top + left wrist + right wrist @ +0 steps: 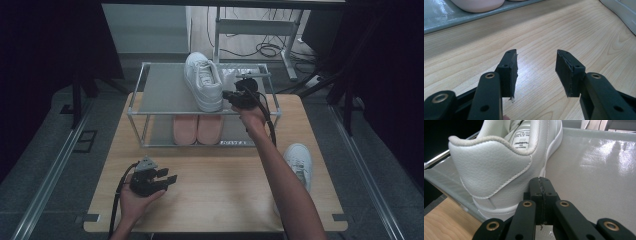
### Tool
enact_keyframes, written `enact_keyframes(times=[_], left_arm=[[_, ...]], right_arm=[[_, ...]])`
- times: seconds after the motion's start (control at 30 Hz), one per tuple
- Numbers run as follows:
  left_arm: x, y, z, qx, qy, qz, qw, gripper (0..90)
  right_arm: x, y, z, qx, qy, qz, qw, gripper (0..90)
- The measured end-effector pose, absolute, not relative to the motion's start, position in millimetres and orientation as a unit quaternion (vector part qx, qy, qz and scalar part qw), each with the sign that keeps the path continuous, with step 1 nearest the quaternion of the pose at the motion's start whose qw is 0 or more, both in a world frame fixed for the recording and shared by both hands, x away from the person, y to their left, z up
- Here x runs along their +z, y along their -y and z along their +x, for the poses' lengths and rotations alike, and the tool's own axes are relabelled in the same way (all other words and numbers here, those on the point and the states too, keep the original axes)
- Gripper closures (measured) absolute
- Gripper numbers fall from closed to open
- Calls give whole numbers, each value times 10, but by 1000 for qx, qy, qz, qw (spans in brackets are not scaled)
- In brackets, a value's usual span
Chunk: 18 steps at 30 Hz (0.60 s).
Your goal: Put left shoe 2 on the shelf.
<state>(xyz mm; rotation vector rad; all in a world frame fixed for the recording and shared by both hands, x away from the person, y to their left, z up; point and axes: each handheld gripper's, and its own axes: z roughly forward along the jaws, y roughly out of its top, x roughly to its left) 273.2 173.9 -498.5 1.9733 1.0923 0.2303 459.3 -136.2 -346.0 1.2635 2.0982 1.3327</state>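
Table point(215, 200): light wood top; carries a two-tier metal-framed shoe rack point(137, 107) with grey shelves at its far half.

White sneaker point(204, 80): stands upright on the rack's top shelf, heel at the near edge, toe pointing away; in the right gripper view its heel point(491, 170) fills the left of the frame, just beside the tool's tips.

Pink shoes point(197, 129): a pair side by side on the lower shelf, below the white sneaker; one pink toe point(477, 4) shows at the top of the left gripper view.

Second white sneaker point(299, 162): lies on the table at its right side, partly behind the person's right forearm.

Right tool point(235, 95): held over the top shelf, just right of the sneaker's heel; jaws pressed together with nothing between them point(541, 186); whether it touches the heel cannot be told.

Left tool point(167, 176): held low over the table's near left; jaws spread apart over bare wood point(536, 72), gripping nothing.
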Motion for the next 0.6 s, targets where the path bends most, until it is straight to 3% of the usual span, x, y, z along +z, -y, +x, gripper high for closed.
enact_keyframes(times=[0.6], left_arm=[[-5005, -1707, 2735, 88, -435, 791, 421, 526]], right_arm=[[-3439, 1235, 4556, 489, -737, 441, 153, 900]])
